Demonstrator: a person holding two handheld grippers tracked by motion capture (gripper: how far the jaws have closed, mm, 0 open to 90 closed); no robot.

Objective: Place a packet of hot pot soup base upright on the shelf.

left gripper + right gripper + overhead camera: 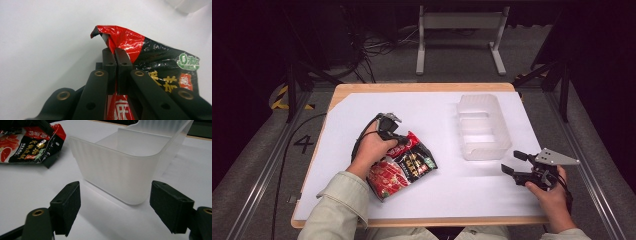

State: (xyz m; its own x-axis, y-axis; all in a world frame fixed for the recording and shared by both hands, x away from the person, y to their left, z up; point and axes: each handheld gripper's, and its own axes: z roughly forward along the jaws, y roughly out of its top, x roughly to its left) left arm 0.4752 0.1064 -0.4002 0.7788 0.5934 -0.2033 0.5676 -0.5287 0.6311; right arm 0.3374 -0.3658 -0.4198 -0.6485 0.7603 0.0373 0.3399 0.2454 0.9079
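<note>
A red and black snack packet (404, 167) lies left of the table's middle, with its far edge raised. My left gripper (401, 141) is shut on that edge; in the left gripper view the jaws pinch the red crinkled rim of the packet (125, 41) between their pads (109, 60). My right gripper (514, 163) rests at the table's right front, jaws wide apart and nothing between them. Its view looks past its fingers (70, 203) at the near end of a frosted plastic bin (120, 170), with the packet (27, 145) at the upper left.
The frosted bin (482, 127) stands right of centre on the white sheet (362, 107) that covers the wooden table. A metal stand (460, 30) and cables are on the floor beyond the table.
</note>
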